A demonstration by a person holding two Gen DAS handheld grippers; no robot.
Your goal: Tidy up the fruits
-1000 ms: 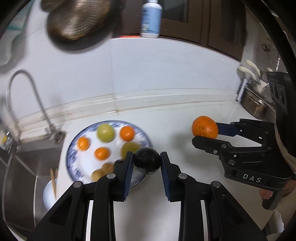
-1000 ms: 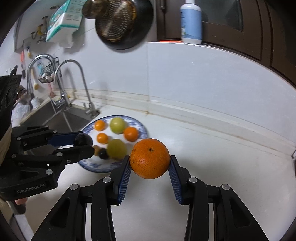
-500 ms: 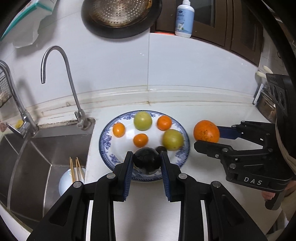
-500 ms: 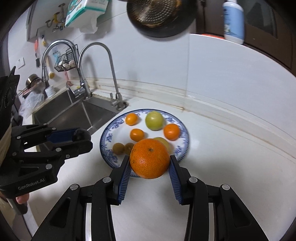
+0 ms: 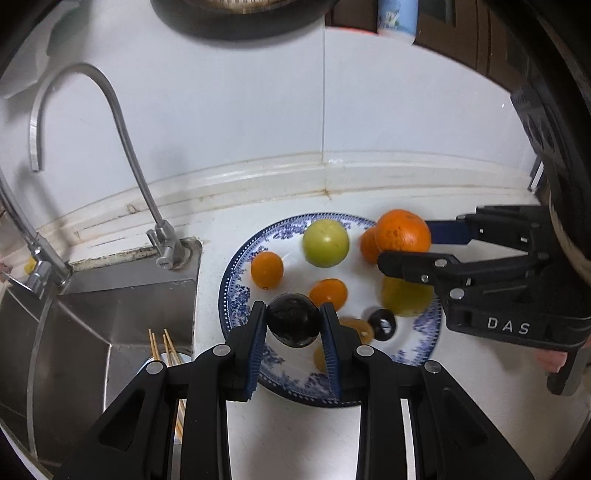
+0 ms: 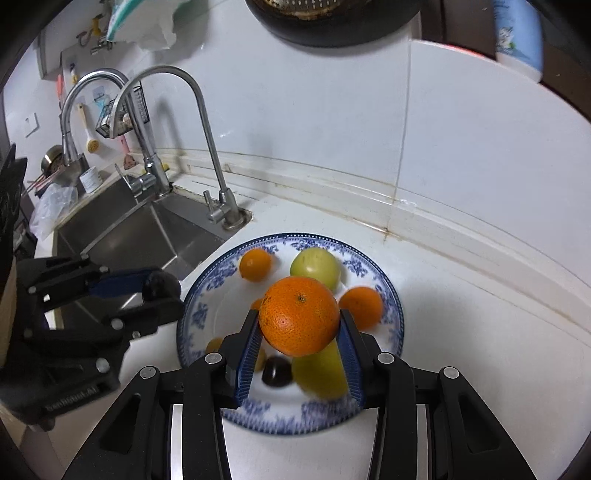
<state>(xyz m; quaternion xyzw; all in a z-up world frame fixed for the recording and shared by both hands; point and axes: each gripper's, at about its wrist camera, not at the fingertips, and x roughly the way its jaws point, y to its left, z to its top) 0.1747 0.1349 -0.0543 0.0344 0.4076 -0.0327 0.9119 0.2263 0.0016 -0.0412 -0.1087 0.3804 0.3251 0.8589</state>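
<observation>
A blue-and-white plate [image 5: 236, 291] [image 6: 391, 291] on the white counter holds several small oranges, two green fruits and a dark plum. My left gripper [image 5: 293, 319] is shut on a dark plum [image 5: 293, 319] over the plate's near left edge; it also shows at the left of the right wrist view [image 6: 157, 291]. My right gripper [image 6: 298, 332] is shut on a large orange [image 6: 298, 320] above the plate's middle; in the left wrist view the orange [image 5: 402, 230] hangs over the plate's far right side.
A steel sink [image 5: 92, 332] with two taps [image 6: 207, 147] lies just left of the plate. A bowl with chopsticks [image 5: 166, 354] sits in the sink. The tiled wall [image 6: 332, 129] rises behind; a pan [image 6: 332, 22] and a bottle [image 6: 517, 40] are above.
Both grippers have moved left and forward over the plate, each still holding its fruit. The plate now sits directly beneath them and looks larger.
</observation>
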